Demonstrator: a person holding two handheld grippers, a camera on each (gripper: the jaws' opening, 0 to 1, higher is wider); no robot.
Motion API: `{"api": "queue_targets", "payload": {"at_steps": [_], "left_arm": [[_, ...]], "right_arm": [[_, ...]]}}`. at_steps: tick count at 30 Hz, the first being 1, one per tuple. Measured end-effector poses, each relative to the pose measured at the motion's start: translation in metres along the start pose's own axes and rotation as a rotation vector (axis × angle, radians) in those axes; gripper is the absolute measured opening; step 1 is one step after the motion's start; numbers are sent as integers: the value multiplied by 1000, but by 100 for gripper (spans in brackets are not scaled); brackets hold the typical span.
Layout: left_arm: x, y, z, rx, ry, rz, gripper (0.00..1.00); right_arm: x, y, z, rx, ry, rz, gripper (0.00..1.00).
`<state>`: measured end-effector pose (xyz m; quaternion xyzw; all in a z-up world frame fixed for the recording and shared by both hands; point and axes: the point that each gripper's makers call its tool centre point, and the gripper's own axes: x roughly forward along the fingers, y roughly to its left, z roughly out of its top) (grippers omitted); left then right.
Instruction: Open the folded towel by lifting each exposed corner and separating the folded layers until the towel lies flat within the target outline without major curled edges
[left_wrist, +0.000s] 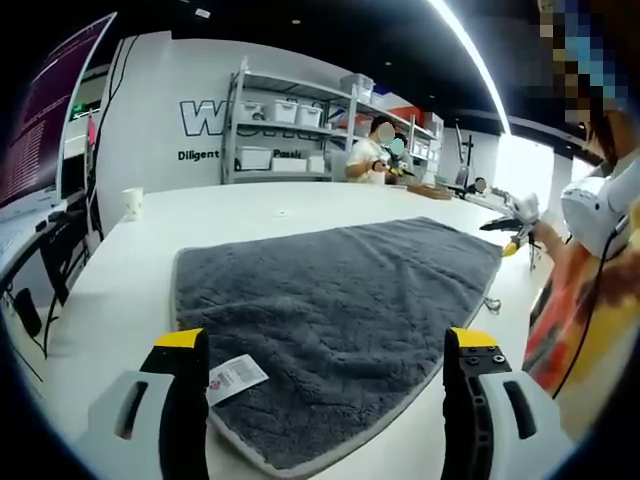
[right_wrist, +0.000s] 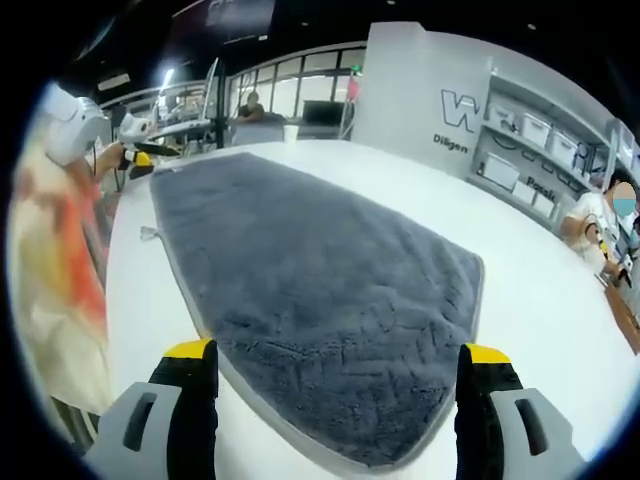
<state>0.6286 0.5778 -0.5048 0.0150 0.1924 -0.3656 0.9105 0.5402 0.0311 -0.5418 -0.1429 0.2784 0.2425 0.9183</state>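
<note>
one grey towel (left_wrist: 340, 300) flat on white table (left_wrist: 250, 205), both grippers open

The left hand-held gripper (left_wrist: 325, 400) has its jaws spread wide. The right hand-held gripper (right_wrist: 340, 415) is likewise agape, gripping nothing.

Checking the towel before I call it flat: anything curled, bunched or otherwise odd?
Nothing major. The grey towel lies spread on the white table, edges flat; a small white label sticks out at one near corner.
</note>
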Motion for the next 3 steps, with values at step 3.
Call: {"api": "queue_targets", "payload": {"at_steps": [3], "left_arm": [[0,0,0,-1,-2,-1,96]], "right_arm": [[0,1,-1,0,3,0,99]]}}
